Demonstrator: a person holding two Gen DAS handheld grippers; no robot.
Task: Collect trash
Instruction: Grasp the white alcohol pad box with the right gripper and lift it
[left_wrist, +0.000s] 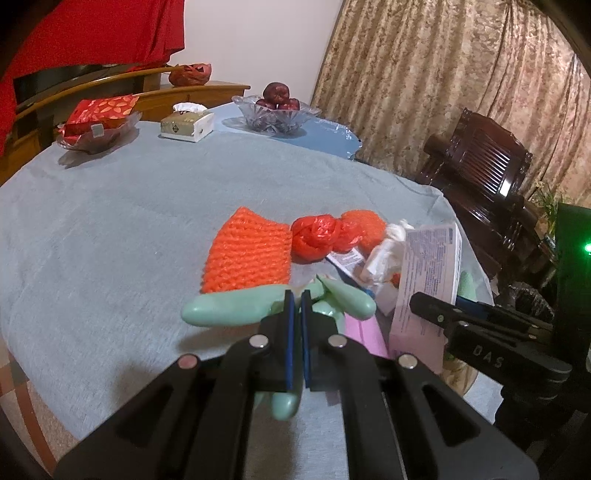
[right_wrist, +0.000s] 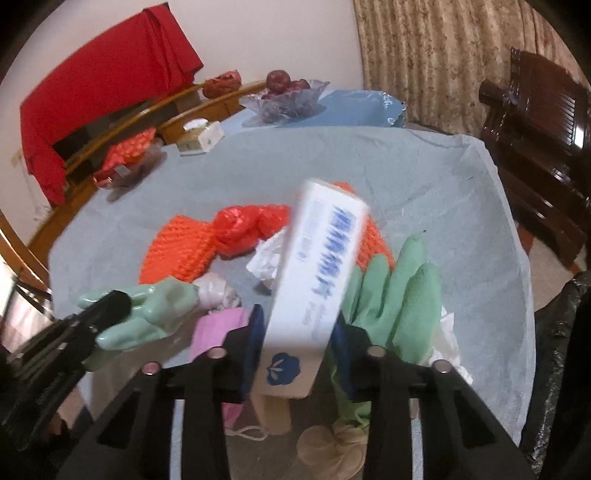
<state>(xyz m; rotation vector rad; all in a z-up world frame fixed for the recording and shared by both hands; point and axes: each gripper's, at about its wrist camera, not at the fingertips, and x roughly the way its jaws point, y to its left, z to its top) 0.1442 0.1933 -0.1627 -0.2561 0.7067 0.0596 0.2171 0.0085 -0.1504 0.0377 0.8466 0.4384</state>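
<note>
My left gripper is shut on a mint-green rubber glove and holds it just above the table. It also shows in the right wrist view with the glove. My right gripper is shut on a white carton with blue print, lifted and tilted; the carton shows in the left wrist view. Trash lies on the grey cloth: an orange foam net, a red plastic bag, white crumpled wrap, a pink mask, a second green glove.
A tissue box, a glass bowl of red fruit and a dish of red packets stand at the far side of the table. A dark wooden chair stands to the right. A black bin bag hangs at the right table edge.
</note>
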